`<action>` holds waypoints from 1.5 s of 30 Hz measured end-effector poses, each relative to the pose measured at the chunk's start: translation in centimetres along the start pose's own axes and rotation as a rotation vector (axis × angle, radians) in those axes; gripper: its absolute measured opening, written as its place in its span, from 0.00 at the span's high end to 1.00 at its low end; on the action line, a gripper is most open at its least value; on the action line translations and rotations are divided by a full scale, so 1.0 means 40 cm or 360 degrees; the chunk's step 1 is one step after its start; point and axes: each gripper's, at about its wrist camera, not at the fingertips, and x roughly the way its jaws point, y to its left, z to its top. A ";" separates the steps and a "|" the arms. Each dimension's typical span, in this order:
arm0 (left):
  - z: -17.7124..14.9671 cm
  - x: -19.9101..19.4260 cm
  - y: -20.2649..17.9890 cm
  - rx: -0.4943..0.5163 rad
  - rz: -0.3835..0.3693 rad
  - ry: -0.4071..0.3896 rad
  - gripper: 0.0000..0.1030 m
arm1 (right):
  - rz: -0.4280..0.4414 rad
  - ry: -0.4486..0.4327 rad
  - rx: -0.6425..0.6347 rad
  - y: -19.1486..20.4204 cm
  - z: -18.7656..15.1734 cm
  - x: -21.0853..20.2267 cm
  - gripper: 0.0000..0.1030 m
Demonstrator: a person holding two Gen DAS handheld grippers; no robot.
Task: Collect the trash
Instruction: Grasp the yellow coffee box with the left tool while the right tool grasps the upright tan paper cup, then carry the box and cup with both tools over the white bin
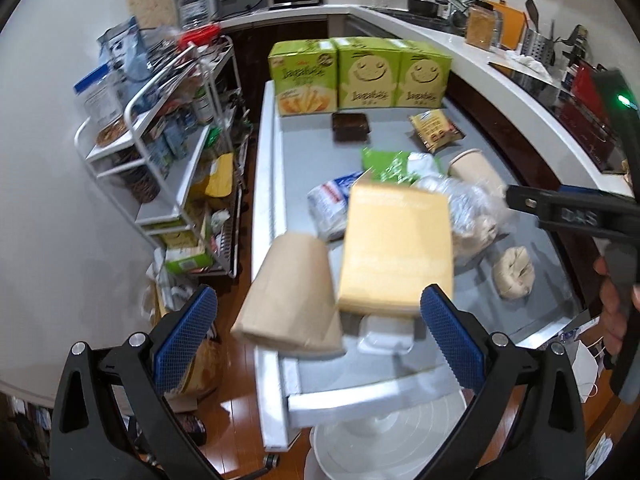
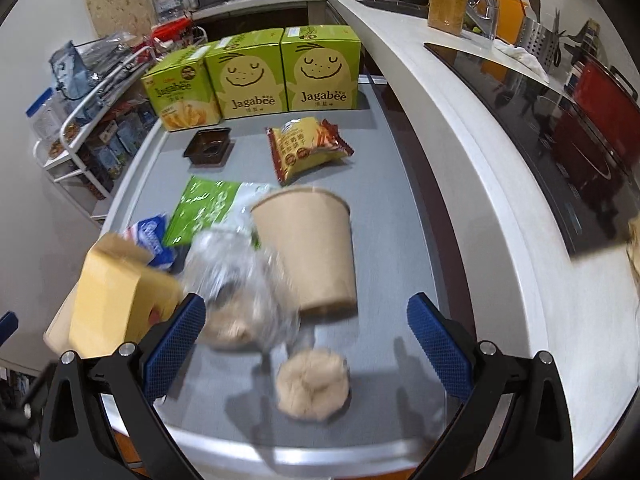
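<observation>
Both grippers, left (image 1: pixel 318 336) and right (image 2: pixel 306 342), hover spread and empty at the approach step, crumpled paper ball (image 2: pixel 313 384) lying just before the brown paper cup (image 2: pixel 310 252), needing the right to drop and pinch.

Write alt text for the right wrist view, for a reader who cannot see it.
The open right tool hovers over a grey table littered with trash: a tipped paper cup, a crumpled napkin ball, clear plastic, snack wrappers. Three green Jagabee boxes stand behind.
</observation>
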 end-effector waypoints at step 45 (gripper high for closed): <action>0.080 0.141 -0.115 0.0168 -0.0184 0.0177 0.01 | 0.0192 0.0459 0.0033 -0.024 0.114 0.271 0.16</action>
